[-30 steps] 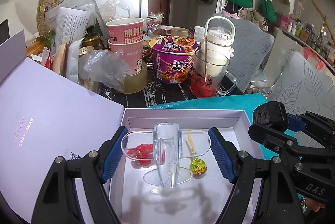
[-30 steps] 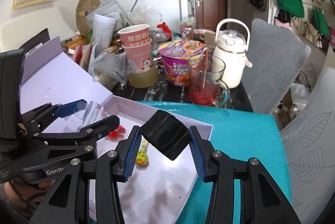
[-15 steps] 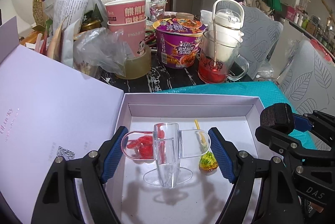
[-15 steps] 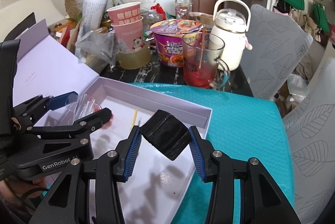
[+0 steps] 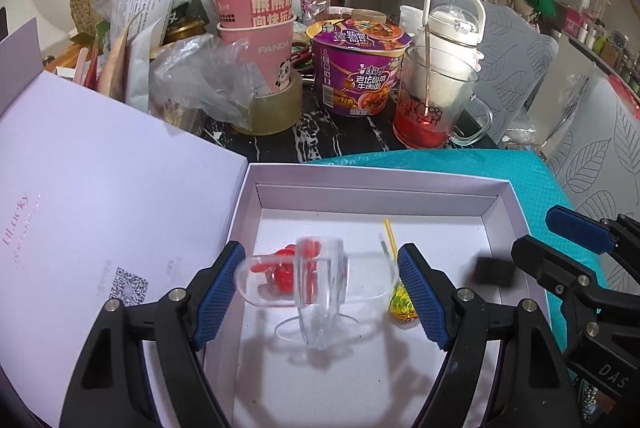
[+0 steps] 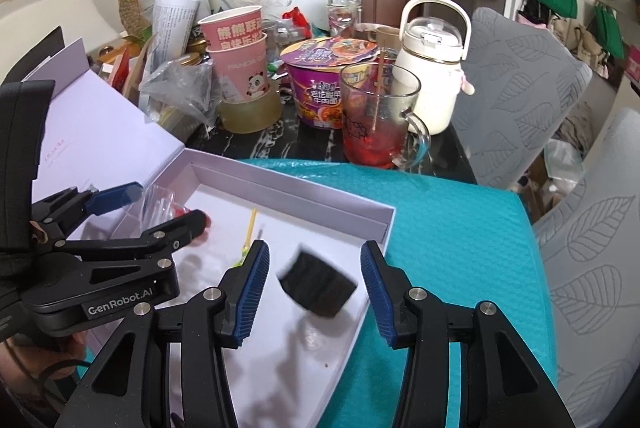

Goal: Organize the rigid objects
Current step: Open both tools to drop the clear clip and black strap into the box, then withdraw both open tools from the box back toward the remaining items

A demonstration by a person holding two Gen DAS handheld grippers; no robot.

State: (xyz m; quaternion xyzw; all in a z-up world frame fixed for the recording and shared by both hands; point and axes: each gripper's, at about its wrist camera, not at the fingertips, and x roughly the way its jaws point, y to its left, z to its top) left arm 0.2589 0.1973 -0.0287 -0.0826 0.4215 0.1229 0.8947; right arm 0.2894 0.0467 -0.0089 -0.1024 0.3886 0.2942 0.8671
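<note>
An open white box (image 5: 372,184) (image 6: 288,194) lies on a teal mat. My left gripper (image 5: 320,278) is shut on a clear plastic stand (image 5: 320,284) and holds it above the box floor. A red piece (image 5: 282,268) and a yellow-wrapped lollipop (image 5: 402,302) lie in the box. My right gripper (image 6: 314,288) is open. A black block (image 6: 316,286) (image 5: 494,270) is blurred between its fingers, loose, just above the box floor near the right wall.
The box lid (image 5: 80,208) lies open to the left. Behind the box stand stacked pink cups (image 5: 260,36), a tape roll (image 5: 276,108), a purple noodle bowl (image 5: 358,68), a glass mug (image 5: 432,104) and a white kettle (image 6: 432,68). Grey chairs (image 6: 520,88) stand at the right.
My right gripper opened and let go of the black block, which drops into the box. Both grippers moved lower and further over the box. The left still holds the clear stand.
</note>
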